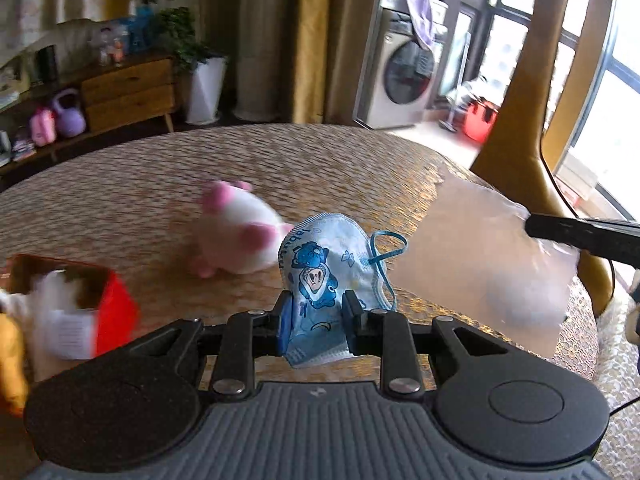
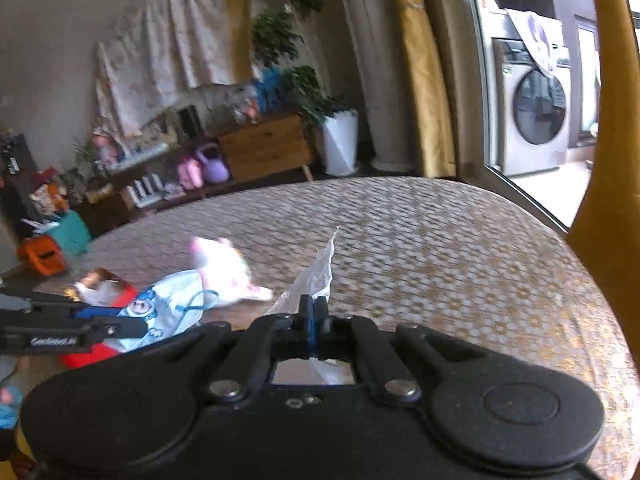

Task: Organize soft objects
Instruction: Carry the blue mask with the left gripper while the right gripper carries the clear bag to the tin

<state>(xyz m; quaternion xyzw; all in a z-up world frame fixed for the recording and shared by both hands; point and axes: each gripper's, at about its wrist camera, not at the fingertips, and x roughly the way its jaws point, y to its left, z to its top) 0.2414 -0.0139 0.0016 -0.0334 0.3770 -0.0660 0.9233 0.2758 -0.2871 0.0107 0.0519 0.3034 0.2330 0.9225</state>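
- Left tool (image 1: 316, 320) clamps a mask (image 1: 324, 264).
- Right tool (image 2: 314, 308) pinches a clear bag (image 2: 318, 272).
- Plush (image 1: 236, 236) lies on the counter (image 1: 120, 200) beyond the left tool.

So in the left wrist view the mask (image 1: 320, 280) sits dead centre, right between the jaws of the left gripper (image 1: 316, 314). Behind it, a bit left, the plush (image 1: 240, 232) lies on the desk (image 1: 120, 184). The box (image 1: 108, 300) is at the lower left with soft stuff in it. The bag (image 1: 480, 256) hangs at the right of the frame, off the right gripper (image 1: 532, 226) poking in from the right edge. In the right wrist view the bag sticks up at centre, with mask, plush and box all to its left. A cabinet (image 1: 128, 88) stands behind the desk, upper left.
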